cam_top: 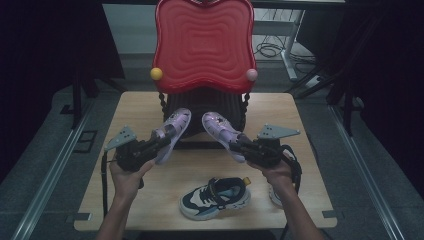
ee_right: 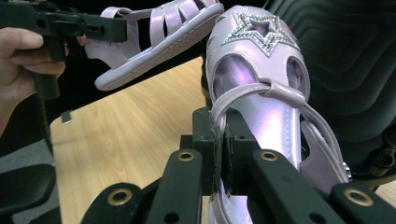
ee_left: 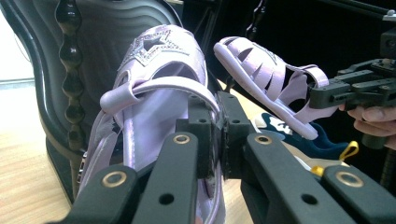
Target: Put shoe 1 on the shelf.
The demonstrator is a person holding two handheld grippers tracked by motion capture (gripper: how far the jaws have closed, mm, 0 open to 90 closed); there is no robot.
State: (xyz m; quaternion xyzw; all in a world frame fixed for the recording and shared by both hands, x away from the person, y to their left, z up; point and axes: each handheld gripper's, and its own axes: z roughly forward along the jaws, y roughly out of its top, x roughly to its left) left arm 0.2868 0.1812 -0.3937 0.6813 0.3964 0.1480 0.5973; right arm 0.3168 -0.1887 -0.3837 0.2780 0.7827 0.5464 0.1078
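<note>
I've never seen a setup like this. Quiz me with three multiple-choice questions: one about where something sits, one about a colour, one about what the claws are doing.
1. Where is the sneaker?
A. on the table
B. in a gripper
C. on the floor
2. What colour are the sandals?
A. red
B. lilac
C. green
3. How does the left gripper stand?
A. wide open
B. shut on nothing
C. shut on a strap

Answers:
1 A, it lies on the table near the person.
2 B, left sandal and right sandal are pale purple.
3 C, the jaws pinch the sandal's strap.

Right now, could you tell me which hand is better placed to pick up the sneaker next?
Neither is free: the left gripper and right gripper each clamp a sandal. Once emptied, probably the right: the sneaker lies nearer the right hand.
</note>
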